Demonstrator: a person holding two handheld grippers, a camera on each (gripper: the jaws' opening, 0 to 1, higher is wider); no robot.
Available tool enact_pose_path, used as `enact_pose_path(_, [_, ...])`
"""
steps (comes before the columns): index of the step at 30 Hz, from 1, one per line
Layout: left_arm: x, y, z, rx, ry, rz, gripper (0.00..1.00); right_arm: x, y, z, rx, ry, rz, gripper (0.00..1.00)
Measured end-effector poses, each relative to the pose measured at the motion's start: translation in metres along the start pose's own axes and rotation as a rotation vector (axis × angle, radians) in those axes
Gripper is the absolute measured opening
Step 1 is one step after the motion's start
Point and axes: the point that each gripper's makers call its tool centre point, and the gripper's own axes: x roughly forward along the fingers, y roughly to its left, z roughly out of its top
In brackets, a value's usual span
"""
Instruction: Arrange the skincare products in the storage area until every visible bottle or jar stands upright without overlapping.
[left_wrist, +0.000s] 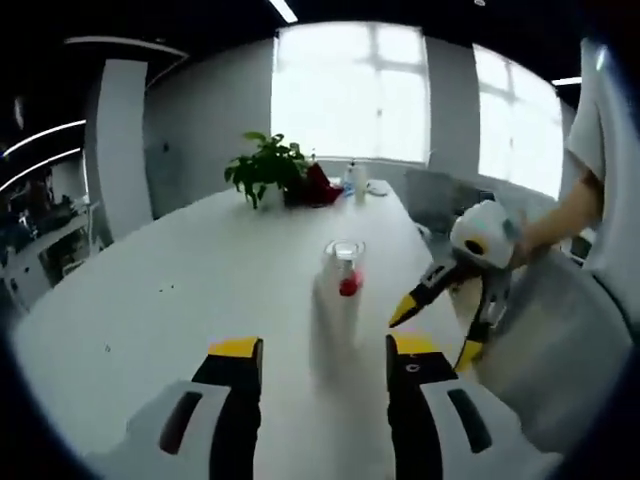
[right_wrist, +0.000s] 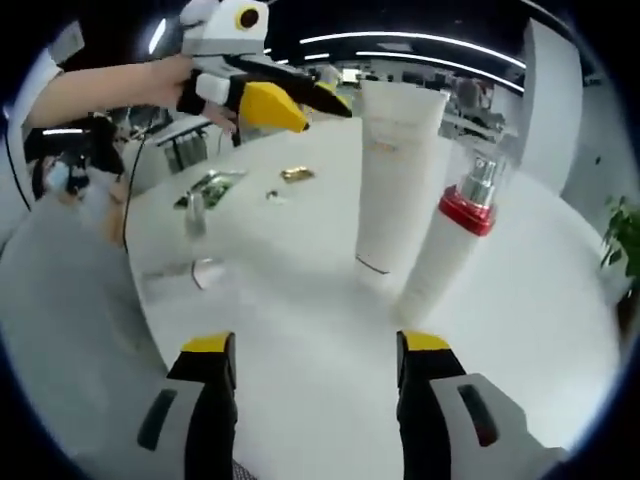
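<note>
A tall white tube (right_wrist: 392, 170) stands upright on the white table (right_wrist: 300, 290), with a white bottle (right_wrist: 452, 255) close beside it that has a red collar and a clear cap. In the left gripper view the bottle (left_wrist: 345, 265) rises behind the blurred tube (left_wrist: 333, 325), just ahead of my left gripper (left_wrist: 322, 350), which is open and holds nothing. My right gripper (right_wrist: 318, 345) is also open, a short way in front of both containers. The right gripper (left_wrist: 434, 335) shows at the table's right edge, and the left gripper (right_wrist: 320, 112) hangs above the far side of the table.
Small items lie on the table left of the tube: a gold piece (right_wrist: 297, 173), a green sachet (right_wrist: 207, 187), a small clear cap (right_wrist: 205, 272). A potted plant (left_wrist: 265, 165), a red object (left_wrist: 320, 186) and a small bottle (left_wrist: 358, 180) stand at the far end by the window.
</note>
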Motion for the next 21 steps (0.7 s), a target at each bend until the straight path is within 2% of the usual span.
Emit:
enact_pose_path(3, [-0.018,-0.006,-0.012,-0.051,0.025,0.025,0.47,-0.008,-0.003,0.007,0.021,-0.030,-0.021,0.69])
enact_pose_path(6, [-0.042,-0.010,-0.031,-0.124,0.072,0.079,0.47,-0.016,-0.004,0.011,0.055,-0.060,-0.032,0.71])
enact_pose_path(9, [-0.057,-0.016,-0.039,-0.167,0.069,0.102,0.48,-0.022,0.000,0.013,0.079,-0.070,-0.031,0.73])
enact_pose_path(11, [-0.069,-0.019,-0.047,-0.195,0.063,0.133,0.52,-0.028,0.002,0.018,0.092,-0.084,-0.035,0.75])
enact_pose_path(15, [-0.090,-0.026,-0.062,-0.237,0.063,0.199,0.69,-0.037,0.006,0.023,0.098,-0.096,-0.046,0.81])
enact_pose_path(18, [-0.104,-0.030,-0.071,-0.267,0.058,0.245,0.74,-0.041,0.001,0.024,0.105,-0.107,-0.067,0.83])
enact_pose_path(21, [-0.123,-0.026,-0.081,-0.300,0.050,0.305,0.79,-0.046,-0.001,0.027,0.118,-0.130,-0.083,0.86])
